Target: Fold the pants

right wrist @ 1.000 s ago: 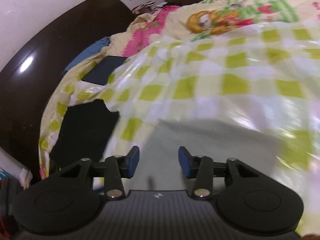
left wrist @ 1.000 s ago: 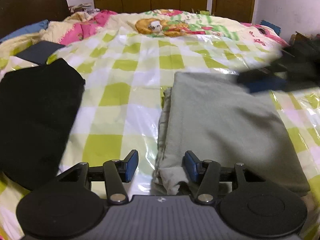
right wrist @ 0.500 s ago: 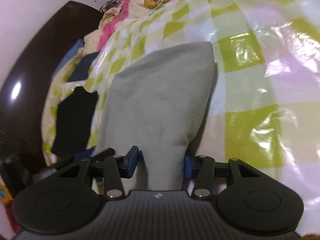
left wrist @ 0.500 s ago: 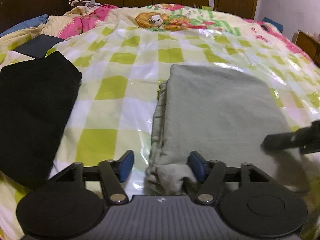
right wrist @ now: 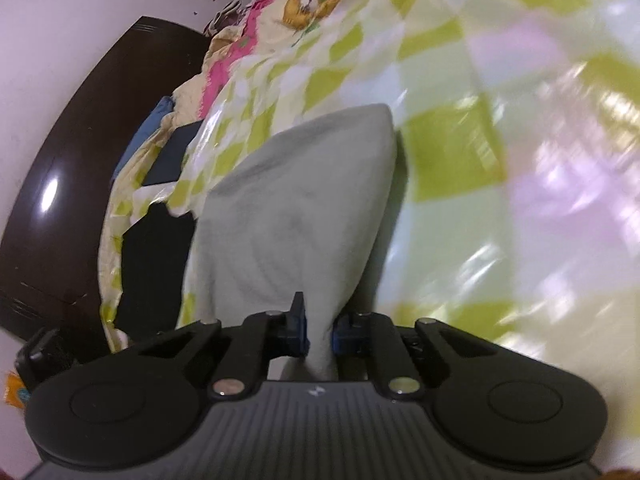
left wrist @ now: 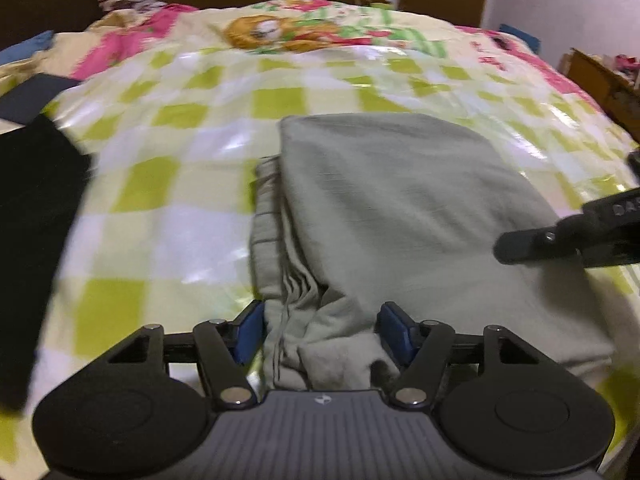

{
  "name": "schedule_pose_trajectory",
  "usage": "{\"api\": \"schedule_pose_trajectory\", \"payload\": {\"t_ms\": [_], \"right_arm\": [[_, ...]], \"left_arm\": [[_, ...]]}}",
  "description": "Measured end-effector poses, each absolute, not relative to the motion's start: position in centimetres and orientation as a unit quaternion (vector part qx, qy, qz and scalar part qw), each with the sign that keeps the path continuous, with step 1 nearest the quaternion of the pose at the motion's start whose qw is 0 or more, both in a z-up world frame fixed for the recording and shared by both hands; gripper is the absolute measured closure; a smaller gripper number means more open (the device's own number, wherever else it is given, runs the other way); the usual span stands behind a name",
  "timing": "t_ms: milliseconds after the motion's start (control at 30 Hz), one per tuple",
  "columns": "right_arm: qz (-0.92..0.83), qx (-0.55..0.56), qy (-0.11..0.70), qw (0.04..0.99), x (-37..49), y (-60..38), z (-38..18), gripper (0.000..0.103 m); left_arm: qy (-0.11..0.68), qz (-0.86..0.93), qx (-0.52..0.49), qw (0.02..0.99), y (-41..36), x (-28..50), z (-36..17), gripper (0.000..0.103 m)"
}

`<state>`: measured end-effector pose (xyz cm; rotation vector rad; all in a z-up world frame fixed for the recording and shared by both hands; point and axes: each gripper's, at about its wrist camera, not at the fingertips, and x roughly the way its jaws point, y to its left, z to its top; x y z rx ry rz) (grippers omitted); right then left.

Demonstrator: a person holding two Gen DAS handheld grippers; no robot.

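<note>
Lying lengthwise away from both grippers, the pants [left wrist: 400,216] are straddled at the near edge by the left gripper [left wrist: 322,334] (jaws wide, ungripped) and pinched by the right gripper [right wrist: 319,330].

Green-checked bedsheet [left wrist: 168,184], black garment [left wrist: 28,216] at left, cartoon quilt [left wrist: 280,32], dark headboard [right wrist: 60,200].

A bed [left wrist: 192,128] carries everything here, spread with a glossy green-and-white checked cover [left wrist: 160,184], and beyond that a cartoon-print quilt [left wrist: 280,32] in pink and yellow. The folded grey pants [left wrist: 400,208] lie on the checked cover near its middle. To their left, apart from them, lies a black garment [left wrist: 32,216], with a dark flat item [left wrist: 28,96] farther back beside it.
</note>
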<state>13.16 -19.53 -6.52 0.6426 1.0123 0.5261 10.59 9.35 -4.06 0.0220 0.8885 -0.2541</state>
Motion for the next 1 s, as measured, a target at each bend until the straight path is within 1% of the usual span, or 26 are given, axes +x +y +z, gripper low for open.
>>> {"api": "schedule_pose_trajectory", "payload": {"t_ms": [133, 200, 267, 300, 400, 467, 533, 600, 700, 767, 833, 900, 1000], "right_arm": [[0.213, 0.282, 0.470, 0.809, 13.9, -22.7, -6.0, 0.092], [0.214, 0.269, 0.474, 0.811, 14.1, -23.0, -5.6, 0.090], [0.212, 0.254, 0.479, 0.813, 14.1, -22.7, -5.3, 0.081], [0.212, 0.240, 0.475, 0.819, 14.0, -22.4, -5.0, 0.080], [0.204, 0.218, 0.449, 0.842, 12.5, -22.1, -3.4, 0.079], [0.197, 0.212, 0.429, 0.856, 11.3, -22.1, -2.4, 0.079], [0.185, 0.181, 0.409, 0.875, 9.6, -21.6, -1.2, 0.079], [0.167, 0.157, 0.385, 0.894, 8.1, -21.0, -0.6, 0.074], [0.160, 0.121, 0.374, 0.905, 6.6, -19.2, -0.8, 0.074], [0.171, 0.129, 0.384, 0.898, 6.1, -18.4, -1.7, 0.074], [0.176, 0.117, 0.422, 0.882, 6.4, -17.5, -3.3, 0.069], [0.172, 0.099, 0.419, 0.886, 6.1, -17.1, -3.6, 0.069], [0.176, 0.122, 0.404, 0.889, 5.8, -17.7, -2.0, 0.069]], "left_arm": [[0.419, -0.157, 0.020, 0.894, 6.2, 12.1, -4.0, 0.026], [0.422, -0.158, 0.024, 0.893, 5.6, 12.5, -3.7, 0.024], [0.426, -0.148, 0.027, 0.892, 6.0, 12.3, -3.4, 0.023], [0.427, -0.142, 0.028, 0.893, 6.6, 12.1, -3.2, 0.022], [0.427, -0.115, 0.027, 0.896, 8.5, 10.8, -2.5, 0.016], [0.429, -0.099, 0.018, 0.898, 9.4, 10.1, -2.2, 0.016], [0.427, -0.082, 0.022, 0.900, 9.5, 9.5, -1.7, 0.016], [0.413, -0.072, 0.043, 0.907, 8.7, 9.0, -1.3, 0.016], [0.403, -0.056, 0.087, 0.909, 6.9, 9.5, -2.0, 0.015], [0.413, -0.059, 0.090, 0.904, 6.4, 9.9, -2.8, 0.015], [0.417, -0.056, 0.087, 0.903, 6.4, 9.9, -2.8, 0.015], [0.416, -0.053, 0.088, 0.903, 6.5, 9.5, -2.3, 0.014], [0.411, -0.049, 0.086, 0.906, 6.7, 8.9, -1.5, 0.014]]}}
